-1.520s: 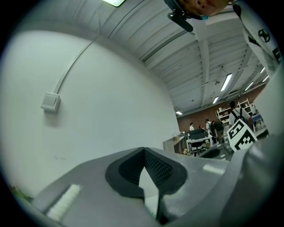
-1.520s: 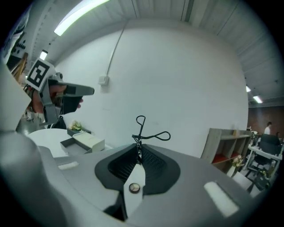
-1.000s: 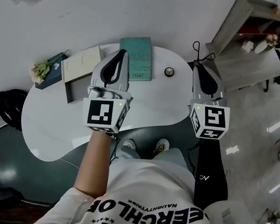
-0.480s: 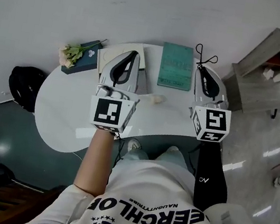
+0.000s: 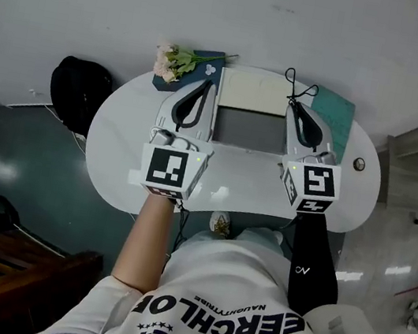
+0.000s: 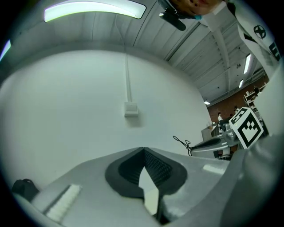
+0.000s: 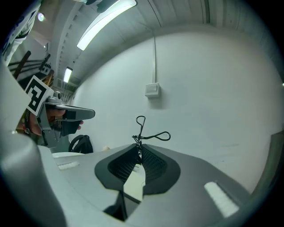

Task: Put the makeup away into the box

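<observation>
An eyelash curler (image 7: pixel 148 133) is pinched by one end at the very tips of the right gripper (image 7: pixel 137 153). Its loop handles are left jutting ahead, likely so it can be dropped cleanly. It is held level, just beside the right edge of the open box (image 5: pixel 248 129) on the white table (image 5: pixel 116 146). The left gripper (image 6: pixel 144 150) is pressed together with nothing in it, and is held at the box's other side.

1. Left gripper (image 6: pixel 143 150) — jaws closed tip to tip, nothing between them.
2. Behind it: plain white wall (image 6: pixel 66 111) with a small wall box (image 6: pixel 131 108) and a conduit rising from it.
3. Light strip (image 6: pixel 93 9) lit overhead.
4. Far right: right gripper (image 6: pixel 191 150) with its marker cube (image 6: pixel 246 127) — a black looped tool (image 6: pixel 182 142) projects from its tip.
5. Lower left: a dark object (image 6: pixel 23 188), unidentifiable.
</observation>
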{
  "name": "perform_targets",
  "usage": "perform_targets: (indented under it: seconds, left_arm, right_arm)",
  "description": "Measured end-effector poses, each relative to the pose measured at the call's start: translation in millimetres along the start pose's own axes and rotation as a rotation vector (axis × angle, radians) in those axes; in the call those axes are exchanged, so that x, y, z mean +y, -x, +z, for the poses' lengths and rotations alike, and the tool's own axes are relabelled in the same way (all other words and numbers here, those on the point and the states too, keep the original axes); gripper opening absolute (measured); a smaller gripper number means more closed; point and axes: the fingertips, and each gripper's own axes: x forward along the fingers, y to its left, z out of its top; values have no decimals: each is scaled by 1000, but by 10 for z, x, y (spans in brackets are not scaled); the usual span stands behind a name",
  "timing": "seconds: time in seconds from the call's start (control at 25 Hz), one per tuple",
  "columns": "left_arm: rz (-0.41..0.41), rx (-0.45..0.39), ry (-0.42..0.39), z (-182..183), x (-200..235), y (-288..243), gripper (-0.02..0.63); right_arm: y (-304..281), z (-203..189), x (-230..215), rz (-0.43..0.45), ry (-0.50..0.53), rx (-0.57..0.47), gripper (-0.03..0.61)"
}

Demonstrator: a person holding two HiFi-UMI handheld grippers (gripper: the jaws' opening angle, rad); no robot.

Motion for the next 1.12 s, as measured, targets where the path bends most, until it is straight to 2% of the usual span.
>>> perform_targets:
  seconds: [0.16, 0.24, 0.52, 0.76, 0.88, 1.12]
  left_arm:
    - [20, 3, -2, -59, 229, 93, 6]
    - [26, 3, 1, -87, 299, 125, 6]
    - [47, 31, 13, -266, 492, 251, 6]
    - [80, 65, 37, -470, 651, 431, 6]
    - [97, 72, 43, -509, 727, 516, 6]
    - [127, 80, 48, -554, 873, 626, 6]
  right_arm:
    - [-184, -14, 175, 23, 4, 18, 64]
    - [-316, -143, 290, 50, -13, 70, 64]
    - [-684, -1294, 1014, 210, -25, 421, 64]
    - [-809, -1932, 1333, 248, -51, 609, 64]
    - [-858, -2068, 1390, 239, -63, 650, 55]
    - [-898, -2098, 1446, 229, -43, 648, 51]
